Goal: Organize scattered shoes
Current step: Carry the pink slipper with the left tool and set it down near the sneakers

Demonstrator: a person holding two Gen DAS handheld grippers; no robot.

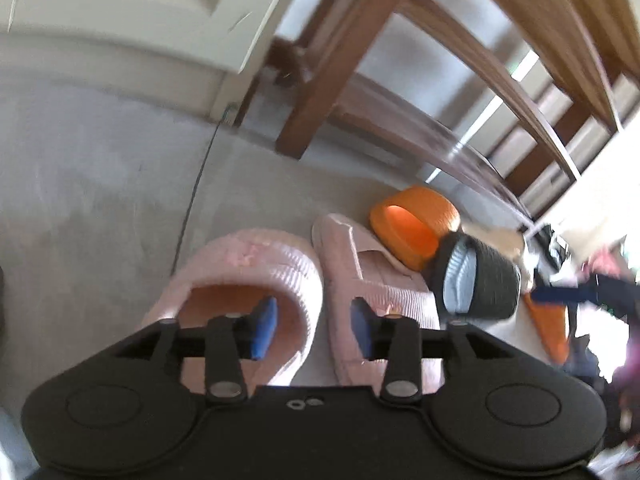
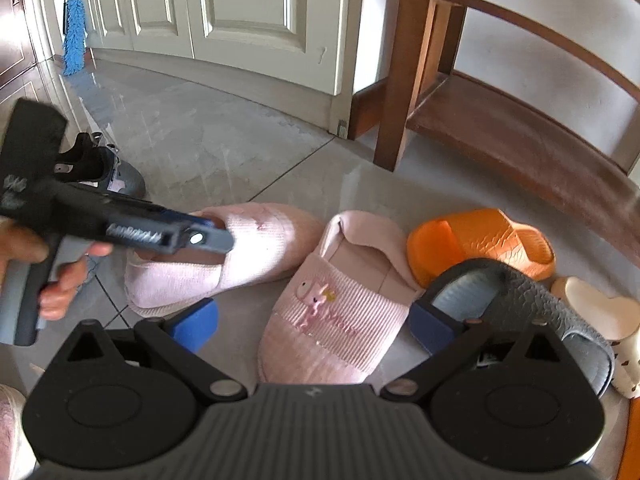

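Two pink fabric slippers lie side by side on the grey tile floor. My left gripper (image 1: pixel 313 329) is open and straddles the right side wall of the left slipper (image 1: pixel 256 264): one blue pad is inside its opening, the other outside, beside the second slipper (image 1: pixel 372 276). From the right wrist, the left gripper (image 2: pixel 208 236) reaches into that slipper (image 2: pixel 256 240), with a hand (image 2: pixel 60 280) on its handle. My right gripper (image 2: pixel 314 326) is wide open, above the slipper with a cartoon patch (image 2: pixel 332 320), touching nothing.
An orange slide (image 2: pixel 480 240), a grey slide (image 2: pixel 520 300) and a cream shoe (image 2: pixel 600 312) lie to the right. A dark sneaker (image 2: pixel 100 168) sits at far left. A wooden rack (image 2: pixel 500 140) stands behind the shoes, with white doors (image 2: pixel 248 8) and a blue mop (image 2: pixel 74 36) beyond.
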